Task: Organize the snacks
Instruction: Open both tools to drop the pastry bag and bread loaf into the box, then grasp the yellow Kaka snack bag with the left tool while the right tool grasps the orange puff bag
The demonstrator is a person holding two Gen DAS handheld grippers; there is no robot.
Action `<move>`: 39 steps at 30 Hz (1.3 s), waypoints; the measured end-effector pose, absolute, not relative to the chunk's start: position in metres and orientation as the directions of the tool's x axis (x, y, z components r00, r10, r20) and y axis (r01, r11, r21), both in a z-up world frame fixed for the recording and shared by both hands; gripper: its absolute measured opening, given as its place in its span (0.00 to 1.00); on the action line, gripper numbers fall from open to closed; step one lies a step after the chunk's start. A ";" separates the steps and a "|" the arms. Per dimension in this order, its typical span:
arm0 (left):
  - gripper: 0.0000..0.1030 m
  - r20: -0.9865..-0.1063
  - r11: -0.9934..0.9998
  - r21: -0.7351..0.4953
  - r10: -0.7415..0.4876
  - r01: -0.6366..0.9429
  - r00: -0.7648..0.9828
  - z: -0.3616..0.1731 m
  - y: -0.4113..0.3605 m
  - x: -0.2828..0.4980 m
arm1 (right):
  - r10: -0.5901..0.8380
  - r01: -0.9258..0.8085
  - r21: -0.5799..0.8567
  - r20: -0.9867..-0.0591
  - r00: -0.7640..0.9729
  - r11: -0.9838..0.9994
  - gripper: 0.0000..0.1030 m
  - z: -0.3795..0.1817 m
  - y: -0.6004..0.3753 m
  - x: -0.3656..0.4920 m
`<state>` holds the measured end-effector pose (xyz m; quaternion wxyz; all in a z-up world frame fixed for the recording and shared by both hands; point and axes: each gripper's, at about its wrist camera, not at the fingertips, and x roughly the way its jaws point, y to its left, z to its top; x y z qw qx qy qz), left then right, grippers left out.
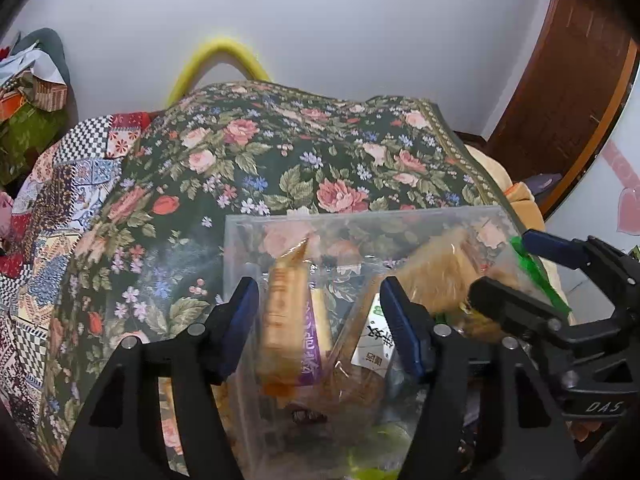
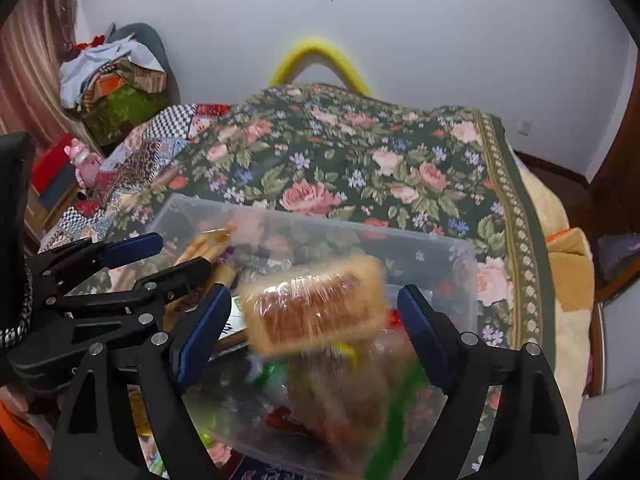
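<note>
A clear plastic bin [image 1: 232, 248] [image 2: 460, 256] sits on the floral bedspread and holds several wrapped snacks. A gold and purple snack bar [image 1: 292, 328] stands upright in it. A wrapped brown cake [image 2: 316, 308] [image 1: 436, 276] is blurred in the air above the bin, between my right gripper's [image 2: 316, 320] open fingers and touching neither. My left gripper [image 1: 320, 316] is open over the bin's left half, empty. Each gripper shows in the other's view, the right one [image 1: 512, 276] and the left one [image 2: 176, 252], side by side.
The floral bedspread [image 1: 280, 160] covers the bed, with a patchwork quilt [image 1: 48, 208] to its left. A yellow curved tube [image 2: 320, 56] stands behind the bed against the white wall. A pile of boxes and cloth [image 2: 116, 88] sits at the far left. A wooden door frame [image 1: 560, 92] is at the right.
</note>
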<state>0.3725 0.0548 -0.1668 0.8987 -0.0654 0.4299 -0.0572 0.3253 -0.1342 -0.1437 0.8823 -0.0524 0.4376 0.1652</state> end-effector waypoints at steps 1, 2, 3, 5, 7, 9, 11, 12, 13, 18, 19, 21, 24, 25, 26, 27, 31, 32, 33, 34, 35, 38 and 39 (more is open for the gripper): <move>0.61 -0.762 0.986 -0.162 -0.154 0.045 0.629 -0.161 0.056 0.369 | 0.244 -0.339 0.045 -0.782 0.573 0.940 0.83 -0.139 -0.135 0.322; 0.61 -0.758 0.986 -0.161 -0.154 0.047 0.634 -0.158 0.058 0.366 | 0.242 -0.340 0.038 -0.776 0.583 0.940 0.84 -0.136 -0.135 0.320; 0.61 -0.753 0.986 -0.161 -0.154 0.049 0.639 -0.154 0.059 0.363 | 0.241 -0.342 0.031 -0.768 0.593 0.939 0.84 -0.131 -0.136 0.317; 0.61 -0.741 0.986 -0.155 -0.152 0.055 0.654 -0.144 0.062 0.353 | 0.241 -0.340 0.022 -0.749 0.618 0.940 0.85 -0.120 -0.141 0.307; 0.62 -0.731 0.988 -0.142 -0.145 0.060 0.666 -0.135 0.065 0.341 | 0.245 -0.334 0.028 -0.738 0.629 0.942 0.85 -0.115 -0.146 0.301; 0.62 -0.726 0.990 -0.127 -0.137 0.065 0.674 -0.129 0.068 0.330 | 0.254 -0.330 0.041 -0.731 0.634 0.943 0.86 -0.111 -0.151 0.292; 0.63 -0.722 0.991 -0.115 -0.133 0.071 0.679 -0.124 0.071 0.315 | 0.261 -0.329 0.050 -0.725 0.638 0.943 0.86 -0.109 -0.157 0.282; 0.64 -0.723 0.991 -0.111 -0.133 0.076 0.678 -0.122 0.072 0.307 | 0.266 -0.332 0.055 -0.723 0.637 0.942 0.86 -0.108 -0.160 0.277; 0.64 -0.725 0.991 -0.106 -0.132 0.080 0.676 -0.121 0.073 0.300 | 0.273 -0.338 0.059 -0.724 0.633 0.939 0.86 -0.108 -0.162 0.271; 0.66 -0.742 0.993 -0.083 -0.120 0.088 0.660 -0.128 0.075 0.270 | 0.273 -0.348 0.052 -0.730 0.627 0.936 0.89 -0.115 -0.167 0.242; 0.66 -0.748 0.993 -0.083 -0.122 0.089 0.652 -0.132 0.075 0.264 | 0.274 -0.345 0.056 -0.732 0.624 0.937 0.90 -0.118 -0.168 0.236; 0.66 -0.763 0.992 -0.088 -0.125 0.089 0.635 -0.142 0.075 0.254 | 0.271 -0.341 0.060 -0.741 0.614 0.938 0.92 -0.126 -0.170 0.225; 0.66 -0.792 0.992 -0.101 -0.129 0.081 0.597 -0.162 0.074 0.243 | 0.266 -0.342 0.060 -0.758 0.596 0.938 0.92 -0.138 -0.169 0.212; 0.66 -0.798 0.992 -0.103 -0.129 0.077 0.589 -0.166 0.074 0.242 | 0.265 -0.342 0.063 -0.765 0.586 0.938 0.92 -0.143 -0.169 0.208; 0.66 -0.809 0.992 -0.106 -0.125 0.066 0.574 -0.174 0.073 0.240 | 0.265 -0.343 0.065 -0.772 0.578 0.937 0.92 -0.147 -0.169 0.204; 0.66 -0.817 0.993 -0.108 -0.121 0.057 0.563 -0.180 0.073 0.239 | 0.267 -0.345 0.069 -0.779 0.568 0.936 0.92 -0.151 -0.168 0.201; 0.66 -0.836 0.990 -0.134 -0.135 0.042 0.531 -0.197 0.072 0.242 | 0.273 -0.348 0.089 -0.805 0.526 0.933 0.92 -0.169 -0.164 0.193; 0.66 -0.841 0.989 -0.143 -0.141 0.036 0.522 -0.202 0.071 0.244 | 0.272 -0.345 0.092 -0.810 0.519 0.934 0.92 -0.174 -0.163 0.193; 0.66 -0.845 0.988 -0.149 -0.144 0.033 0.515 -0.205 0.071 0.246 | 0.272 -0.344 0.096 -0.816 0.510 0.934 0.92 -0.178 -0.162 0.192; 0.66 -0.849 0.988 -0.151 -0.143 0.026 0.508 -0.211 0.070 0.249 | 0.274 -0.341 0.103 -0.821 0.501 0.934 0.92 -0.182 -0.161 0.193; 0.66 -0.852 0.989 -0.148 -0.137 0.018 0.505 -0.214 0.070 0.251 | 0.275 -0.337 0.109 -0.824 0.496 0.935 0.92 -0.185 -0.161 0.193; 0.66 -0.857 0.994 -0.110 -0.095 -0.001 0.506 -0.225 0.068 0.259 | 0.285 -0.314 0.142 -0.833 0.475 0.939 0.91 -0.197 -0.161 0.195; 0.66 -0.859 0.995 -0.102 -0.084 -0.007 0.505 -0.228 0.068 0.262 | 0.289 -0.311 0.151 -0.835 0.469 0.938 0.90 -0.199 -0.160 0.194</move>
